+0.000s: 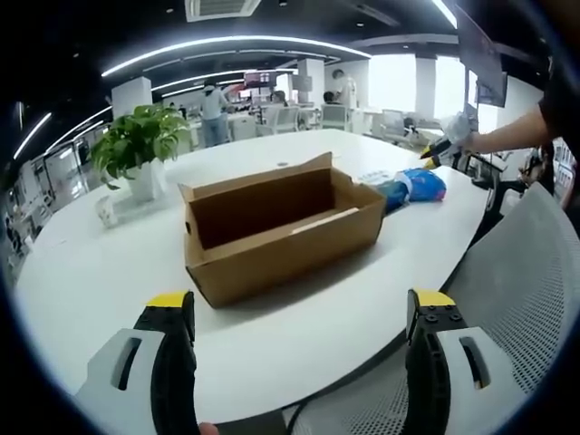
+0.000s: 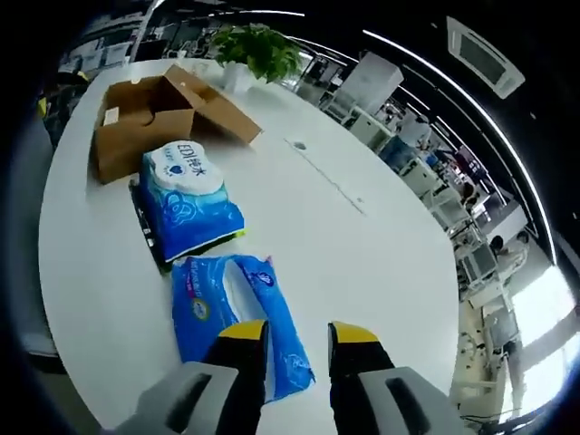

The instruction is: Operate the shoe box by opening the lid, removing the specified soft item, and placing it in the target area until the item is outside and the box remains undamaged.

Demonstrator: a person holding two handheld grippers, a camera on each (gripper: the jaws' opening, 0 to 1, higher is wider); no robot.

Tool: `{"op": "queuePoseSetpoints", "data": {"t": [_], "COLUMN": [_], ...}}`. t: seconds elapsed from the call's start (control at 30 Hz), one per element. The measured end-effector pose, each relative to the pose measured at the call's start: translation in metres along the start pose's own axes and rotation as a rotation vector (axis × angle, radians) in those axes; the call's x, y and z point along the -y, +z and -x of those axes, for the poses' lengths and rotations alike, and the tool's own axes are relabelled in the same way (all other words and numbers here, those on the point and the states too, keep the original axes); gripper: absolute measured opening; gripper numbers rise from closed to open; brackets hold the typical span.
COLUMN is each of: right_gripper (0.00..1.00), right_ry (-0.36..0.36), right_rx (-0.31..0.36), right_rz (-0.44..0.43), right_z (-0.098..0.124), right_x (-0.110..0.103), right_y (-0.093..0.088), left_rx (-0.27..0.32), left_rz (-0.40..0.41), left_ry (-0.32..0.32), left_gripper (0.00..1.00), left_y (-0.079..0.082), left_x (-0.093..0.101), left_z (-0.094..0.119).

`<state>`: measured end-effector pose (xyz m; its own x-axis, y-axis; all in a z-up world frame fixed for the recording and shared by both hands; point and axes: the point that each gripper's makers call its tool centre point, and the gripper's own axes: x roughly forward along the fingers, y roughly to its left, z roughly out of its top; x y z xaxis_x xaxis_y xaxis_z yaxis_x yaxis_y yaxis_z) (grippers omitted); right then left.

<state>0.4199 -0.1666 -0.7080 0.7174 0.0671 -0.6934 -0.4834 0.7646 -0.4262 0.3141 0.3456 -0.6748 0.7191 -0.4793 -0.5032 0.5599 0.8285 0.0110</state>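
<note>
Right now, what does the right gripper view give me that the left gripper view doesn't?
Right gripper view only: two blue tissue packs lying apart from the box, the near tissue pack just ahead of the open right gripper, and the far tissue pack beside the box.

Left gripper view only: the inside of the open shoe box, where no soft item is visible; the open left gripper held back from it; a mesh chair.

Both: the shoe box with its lid up, the white table and the potted plant.

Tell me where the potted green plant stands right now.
In the left gripper view, the potted green plant stands on the white table, upper left, behind and left of the open brown cardboard box.
</note>
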Motion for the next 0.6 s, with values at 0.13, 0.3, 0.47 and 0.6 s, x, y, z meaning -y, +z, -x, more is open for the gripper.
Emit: {"op": "queuePoseSetpoints", "data": {"t": [0.13,0.3,0.47,0.6], "right_gripper": [0.31,0.38,0.47,0.53], "right_ry": [0.003,0.011,0.02,0.03], "right_rx": [-0.002,-0.005,-0.003,-0.018], "right_rz": [-0.022,-0.063,-0.163,-0.194], "right_z": [0.008,0.014,0.019,0.021], "right_x": [-0.001,-0.006,-0.014,-0.022], "right_y": [0.0,-0.001,-0.004,-0.012], "left_rx": [0.011,0.022,0.032,0.037], "left_rz": [0.005,0.018,0.023,0.029], "left_ry": [-0.001,-0.008,-0.008,-0.008], "left_gripper": [0.96,0.96,0.96,0.96], "left_y": [0.002,0.003,0.005,0.005], "left_x": [0.0,0.001,0.001,0.001], "left_z": [0.0,0.0,0.001,0.001]}}
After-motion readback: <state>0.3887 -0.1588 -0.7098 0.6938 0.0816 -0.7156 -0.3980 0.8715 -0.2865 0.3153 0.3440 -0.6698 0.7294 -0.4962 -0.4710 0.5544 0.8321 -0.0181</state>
